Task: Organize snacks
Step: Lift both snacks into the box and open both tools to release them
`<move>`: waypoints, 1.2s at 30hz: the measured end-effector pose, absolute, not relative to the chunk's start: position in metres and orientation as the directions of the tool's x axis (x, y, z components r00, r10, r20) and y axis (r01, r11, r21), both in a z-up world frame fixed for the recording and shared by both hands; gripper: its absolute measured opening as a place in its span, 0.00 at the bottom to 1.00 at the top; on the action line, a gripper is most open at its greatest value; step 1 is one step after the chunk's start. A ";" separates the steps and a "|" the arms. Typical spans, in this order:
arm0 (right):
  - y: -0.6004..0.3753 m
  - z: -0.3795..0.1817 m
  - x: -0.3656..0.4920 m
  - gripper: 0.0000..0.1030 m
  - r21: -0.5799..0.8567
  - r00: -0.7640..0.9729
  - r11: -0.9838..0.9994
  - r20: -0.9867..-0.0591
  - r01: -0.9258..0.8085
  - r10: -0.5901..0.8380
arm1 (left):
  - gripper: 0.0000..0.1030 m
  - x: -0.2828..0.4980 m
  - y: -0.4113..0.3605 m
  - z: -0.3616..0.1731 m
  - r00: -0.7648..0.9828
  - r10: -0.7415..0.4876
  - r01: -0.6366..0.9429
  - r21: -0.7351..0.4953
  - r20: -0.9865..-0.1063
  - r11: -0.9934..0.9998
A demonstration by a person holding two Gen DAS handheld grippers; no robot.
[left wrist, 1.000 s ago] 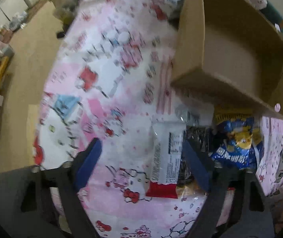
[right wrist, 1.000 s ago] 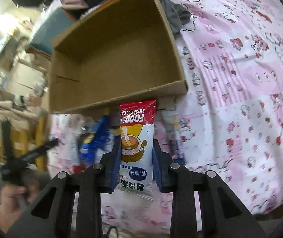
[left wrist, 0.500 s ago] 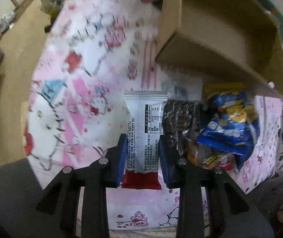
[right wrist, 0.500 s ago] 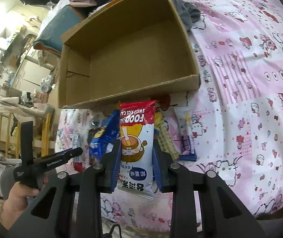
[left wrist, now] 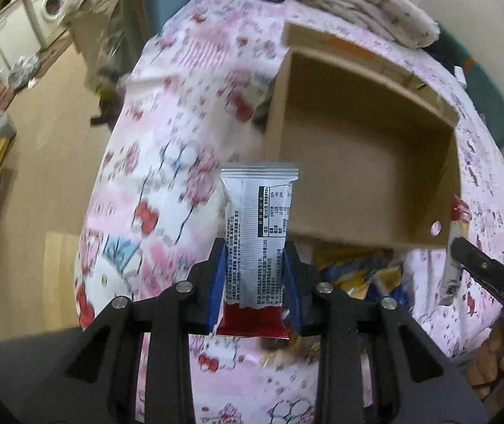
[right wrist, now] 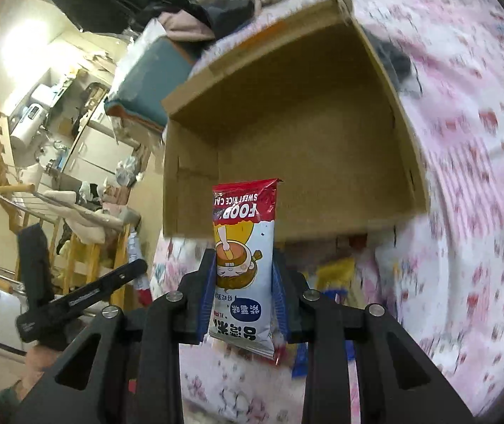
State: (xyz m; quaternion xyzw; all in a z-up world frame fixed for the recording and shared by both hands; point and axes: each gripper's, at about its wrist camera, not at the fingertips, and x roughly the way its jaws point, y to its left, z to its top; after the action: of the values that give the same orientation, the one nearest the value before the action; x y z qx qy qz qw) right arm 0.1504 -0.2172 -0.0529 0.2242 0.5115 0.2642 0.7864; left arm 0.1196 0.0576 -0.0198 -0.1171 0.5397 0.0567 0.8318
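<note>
**Handling the two held snack packets**

Your left gripper (left wrist: 254,282) is clamped across the lower half of a silver foil snack bar with a red end (left wrist: 257,236), held upright in the air before the open brown cardboard box (left wrist: 365,162). Your right gripper (right wrist: 243,293) pinches a white, red-topped rice-cake packet (right wrist: 243,247) the same way, in front of the same box. Both packets look light, thin and slippery, with crushable contents. Grip mid-body, across the width, with modest pressure. More loose snacks (left wrist: 354,275) lie on the pink patterned bedsheet (left wrist: 167,183) below the box's near wall.
</note>
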 end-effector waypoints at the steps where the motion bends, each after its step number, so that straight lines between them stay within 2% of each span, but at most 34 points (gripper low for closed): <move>1: -0.219 -0.052 0.155 0.30 0.628 0.349 0.757 -0.678 -0.181 0.647 | 0.26 0.126 0.055 -0.017 0.417 -0.031 -0.210 -0.130 -0.908 0.969; 8: -0.230 -0.042 0.181 0.30 0.617 0.424 0.771 -0.663 -0.158 0.617 | 0.26 0.175 0.031 -0.009 0.442 -0.022 -0.158 -0.102 -0.897 0.982; 15: -0.233 -0.052 0.207 0.30 0.578 0.439 0.808 -0.701 -0.113 0.562 | 0.26 0.203 0.009 -0.024 0.474 -0.024 -0.103 -0.082 -0.880 0.991; 22: -0.227 -0.065 0.222 0.30 0.546 0.412 0.831 -0.737 -0.103 0.536 | 0.26 0.212 -0.001 -0.040 0.527 -0.004 -0.060 -0.042 -0.850 0.997; 36: -0.214 -0.083 0.227 0.30 0.522 0.353 0.849 -0.781 -0.084 0.515 | 0.27 0.214 -0.001 -0.053 0.498 -0.032 -0.073 -0.078 -0.867 0.994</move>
State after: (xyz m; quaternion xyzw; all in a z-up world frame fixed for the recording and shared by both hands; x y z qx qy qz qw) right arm 0.2272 -0.2135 -0.0832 0.2011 0.5367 0.1877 0.7976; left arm 0.2144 -0.0008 -0.0530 -0.0523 0.5010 0.0118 0.8638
